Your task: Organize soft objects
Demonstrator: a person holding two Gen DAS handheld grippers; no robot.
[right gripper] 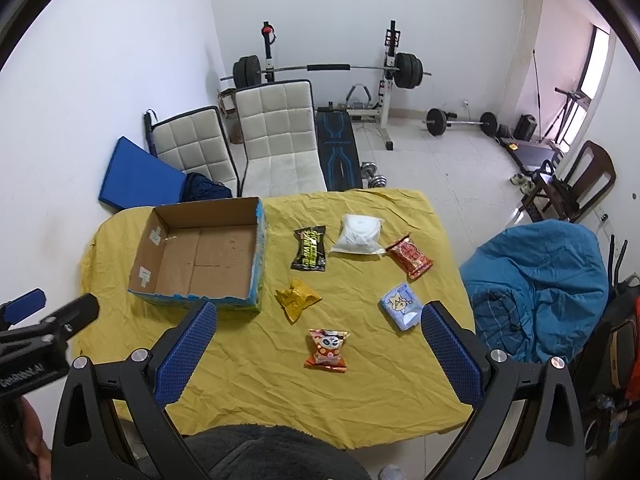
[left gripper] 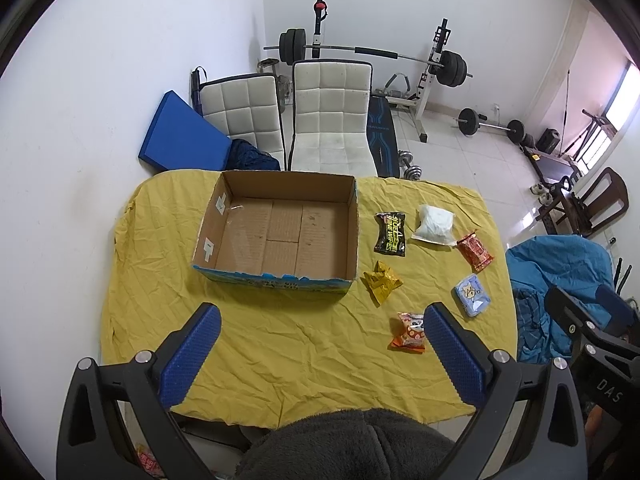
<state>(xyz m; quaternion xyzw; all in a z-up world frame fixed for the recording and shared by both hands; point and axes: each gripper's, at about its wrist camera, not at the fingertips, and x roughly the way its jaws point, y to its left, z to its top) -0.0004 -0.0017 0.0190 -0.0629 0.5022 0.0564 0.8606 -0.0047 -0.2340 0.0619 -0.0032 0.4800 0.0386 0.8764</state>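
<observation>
- The cardboard box (right gripper: 200, 256) sits on the tablecloth (right gripper: 260, 392).
- Six packets (right gripper: 327, 348) lie right of the box, seemingly none touching it.
- Two chairs (right gripper: 280, 140) stand behind the box.

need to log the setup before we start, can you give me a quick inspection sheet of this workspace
surface: yellow cloth, wrinkled, covers the table
job's things: cardboard box open and empty at left; to its right lie black packet, white bag, red packet, yellow packet, blue tissue pack, panda snack packet
clutter: nothing seen on the cloth
grippers: left gripper and right gripper both open, hovering, holding nothing
cables: nothing seen
surroundings: two white chairs, weight bench with barbell, blue blanket
</observation>
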